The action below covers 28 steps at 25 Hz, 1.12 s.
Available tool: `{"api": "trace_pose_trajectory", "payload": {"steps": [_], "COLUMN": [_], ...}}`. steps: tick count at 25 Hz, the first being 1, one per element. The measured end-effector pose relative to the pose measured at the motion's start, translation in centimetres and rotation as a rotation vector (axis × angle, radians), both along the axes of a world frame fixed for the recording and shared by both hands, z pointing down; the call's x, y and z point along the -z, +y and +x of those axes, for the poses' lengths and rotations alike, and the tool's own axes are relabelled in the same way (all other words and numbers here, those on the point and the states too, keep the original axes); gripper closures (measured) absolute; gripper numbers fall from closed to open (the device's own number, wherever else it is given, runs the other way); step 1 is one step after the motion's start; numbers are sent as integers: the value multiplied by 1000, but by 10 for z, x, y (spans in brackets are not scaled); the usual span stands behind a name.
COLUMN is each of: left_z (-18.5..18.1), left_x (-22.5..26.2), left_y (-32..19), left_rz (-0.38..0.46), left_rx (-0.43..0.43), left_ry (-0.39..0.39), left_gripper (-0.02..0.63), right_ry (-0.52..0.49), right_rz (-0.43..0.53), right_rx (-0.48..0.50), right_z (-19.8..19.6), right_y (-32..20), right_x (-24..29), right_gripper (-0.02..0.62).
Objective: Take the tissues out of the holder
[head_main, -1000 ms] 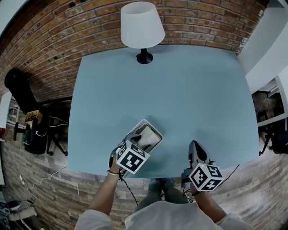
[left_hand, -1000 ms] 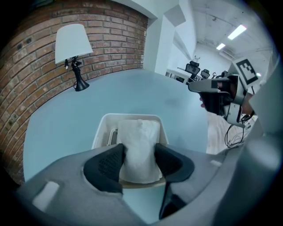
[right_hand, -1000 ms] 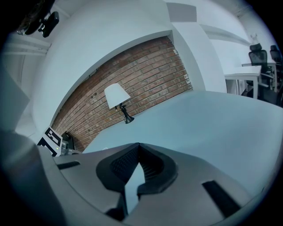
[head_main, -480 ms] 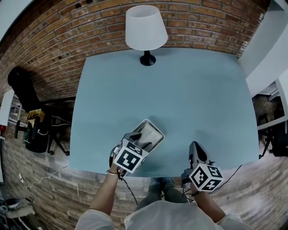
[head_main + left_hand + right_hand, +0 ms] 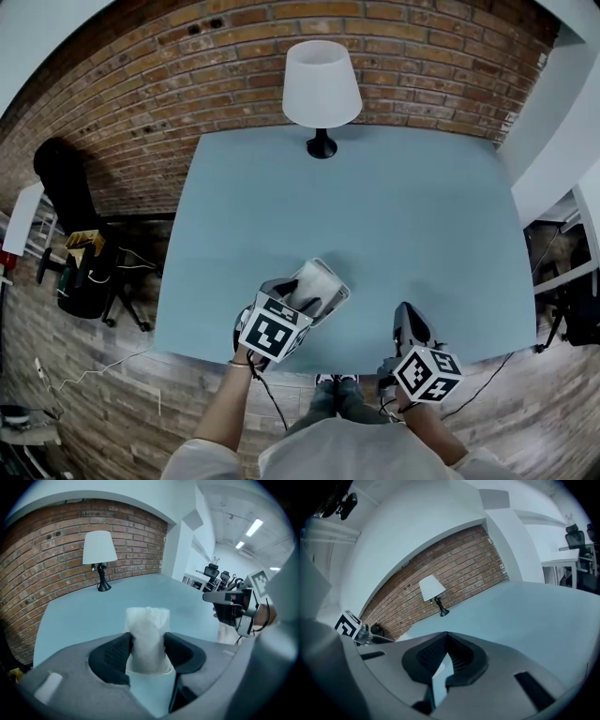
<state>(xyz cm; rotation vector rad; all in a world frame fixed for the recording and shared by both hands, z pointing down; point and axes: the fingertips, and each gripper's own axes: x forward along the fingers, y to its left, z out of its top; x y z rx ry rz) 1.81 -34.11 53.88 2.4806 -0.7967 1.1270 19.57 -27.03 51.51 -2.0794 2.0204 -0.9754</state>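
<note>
The left forearm [image 5: 220,412] reaches in from the near edge. Its left tool [image 5: 146,645] is tipped steeply down, with its pads clamped on the white tissues [image 5: 147,623] over the holder [image 5: 330,284] by the tabletop's [image 5: 412,216] near edge. To the right, the right tool [image 5: 446,637] sits flatter, closed on nothing.

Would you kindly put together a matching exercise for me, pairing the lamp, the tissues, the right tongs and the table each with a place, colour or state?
Things:
1. lamp
2. tissues
3. right tongs
4. table

Descriptions:
A. light blue
B. shut, with nothing held
C. at the table's far edge, by the brick wall
D. clamped in the left tongs

Pairs: 1-C; 2-D; 3-B; 4-A
</note>
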Motion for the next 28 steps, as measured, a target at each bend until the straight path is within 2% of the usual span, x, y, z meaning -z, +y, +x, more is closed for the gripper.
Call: {"api": "trace_pose_trajectory", "payload": {"steps": [5,12,19,28], "left_z": [-12,-41,-78,-112], "left_x": [19,26,22,5], "left_y": [1,12,21,31], "left_rz": [39,48,31,6], "left_rx": [60,140,235,324], "left_ry": [28,42,52,24], "left_gripper": [368,368,368,368], "right_ry": [10,24,30,32], "right_rz": [28,55,56,47], "right_rx": [28,87,135,182], "right_z": [-12,-32,-53,-76], "right_y": [-2,-8,-14,-17], "right_x": [13,25,28,25], "right_gripper": [591,591,591,591]}}
